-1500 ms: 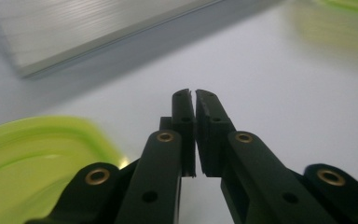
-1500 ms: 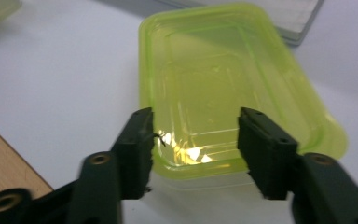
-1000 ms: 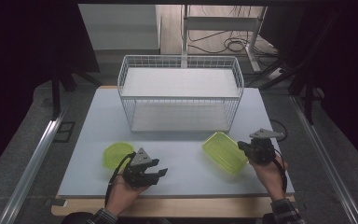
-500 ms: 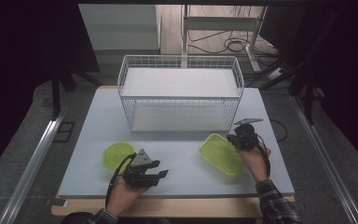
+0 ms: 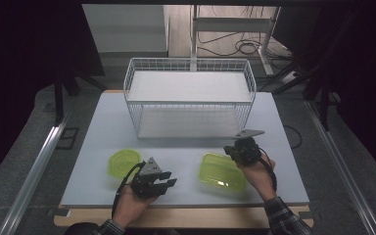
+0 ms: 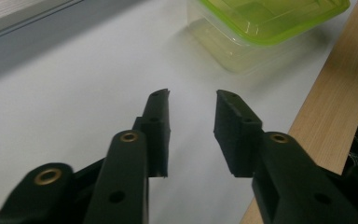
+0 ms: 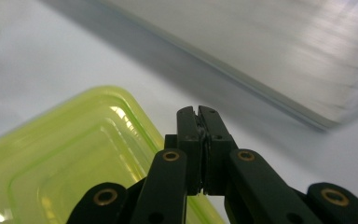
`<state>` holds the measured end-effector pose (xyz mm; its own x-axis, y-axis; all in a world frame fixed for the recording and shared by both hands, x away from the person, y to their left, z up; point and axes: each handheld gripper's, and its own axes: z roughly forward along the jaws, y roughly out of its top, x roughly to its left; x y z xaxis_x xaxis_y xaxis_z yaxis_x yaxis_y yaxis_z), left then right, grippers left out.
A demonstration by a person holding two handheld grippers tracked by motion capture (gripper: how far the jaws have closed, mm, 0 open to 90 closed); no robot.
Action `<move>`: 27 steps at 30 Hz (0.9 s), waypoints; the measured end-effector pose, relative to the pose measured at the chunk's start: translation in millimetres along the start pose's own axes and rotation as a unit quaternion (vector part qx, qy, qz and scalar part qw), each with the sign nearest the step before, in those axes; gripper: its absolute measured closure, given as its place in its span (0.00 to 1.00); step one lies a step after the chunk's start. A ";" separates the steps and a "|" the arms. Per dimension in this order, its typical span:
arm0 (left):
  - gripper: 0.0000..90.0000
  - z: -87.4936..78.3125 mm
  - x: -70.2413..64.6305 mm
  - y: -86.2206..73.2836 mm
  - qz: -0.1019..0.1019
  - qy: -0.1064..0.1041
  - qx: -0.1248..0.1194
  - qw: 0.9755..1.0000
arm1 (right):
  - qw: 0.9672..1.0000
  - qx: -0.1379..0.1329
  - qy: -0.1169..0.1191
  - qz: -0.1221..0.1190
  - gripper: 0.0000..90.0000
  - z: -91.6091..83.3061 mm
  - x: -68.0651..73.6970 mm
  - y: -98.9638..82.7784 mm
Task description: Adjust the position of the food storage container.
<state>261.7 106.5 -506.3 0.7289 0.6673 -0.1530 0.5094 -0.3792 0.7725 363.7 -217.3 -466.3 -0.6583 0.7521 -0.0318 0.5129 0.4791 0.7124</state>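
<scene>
Left gripper (image 5: 169, 183): held near the table's front edge; jaws spread, just narrowed, with nothing between them.
Right gripper (image 7: 198, 112): jaws pressed together, empty, held over the container's far corner.
Green container (image 5: 223, 172): set on the white table (image 5: 103, 122), lid on, between both grippers.
Round green lid (image 5: 124, 162): lying just beside the left gripper.
Wire basket (image 5: 191, 100): placed behind, well apart.

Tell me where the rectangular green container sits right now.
In the high view, the rectangular container sits on the table's near right part, beside the right gripper.
</scene>
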 end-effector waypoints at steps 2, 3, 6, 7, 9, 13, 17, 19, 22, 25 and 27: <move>0.79 3.5 -1.0 2.4 -0.002 -0.002 -0.001 1.000 | 1.000 -0.005 -0.015 0.006 0.98 -15.8 -4.6 -13.0; 0.82 6.2 -1.7 4.1 0.001 -0.001 0.001 1.000 | 1.000 -0.004 -0.022 0.012 0.98 -22.8 -6.9 -21.0; 0.88 14.8 -4.5 8.7 0.011 0.000 0.006 1.000 | 0.998 0.001 -0.048 0.032 0.98 -42.8 -14.0 -44.7; 0.89 16.7 -5.2 9.7 0.013 -0.001 0.007 1.000 | 0.998 0.001 -0.056 0.040 0.98 -49.3 -16.0 -50.9; 0.90 19.2 -6.6 10.7 0.015 -0.001 0.009 1.000 | 0.997 0.001 -0.058 0.056 0.98 -59.3 -19.6 -61.6; 0.90 19.2 -6.0 9.5 0.014 0.001 0.011 1.000 | 0.997 0.009 -0.032 0.075 0.98 -59.2 -20.0 -74.3; 0.89 14.3 -4.3 5.9 0.008 0.005 0.012 1.000 | 0.997 0.016 -0.018 0.070 0.98 -47.4 -15.2 -69.3; 0.89 11.9 -2.2 3.8 0.003 0.005 0.012 1.000 | 0.998 0.017 -0.016 0.065 0.98 -42.5 -13.3 -64.4; 0.89 8.3 -1.4 0.8 -0.001 0.006 0.014 1.000 | 0.998 0.015 -0.005 0.063 0.97 -32.5 -11.0 -56.8; 0.88 4.0 -3.1 -2.7 -0.001 0.007 0.019 1.000 | 0.998 0.017 0.010 0.057 0.96 -20.5 -8.2 -47.9; 0.88 1.4 -4.3 -4.8 -0.001 0.011 0.020 1.000 | 0.998 0.018 0.015 0.051 0.96 -11.8 -5.7 -41.1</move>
<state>256.8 104.5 -510.2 0.7184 0.6812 -0.1408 0.5283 -0.4026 0.7475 339.9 -246.5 -487.2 -0.6174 0.7842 0.0621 0.5974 0.4160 0.6856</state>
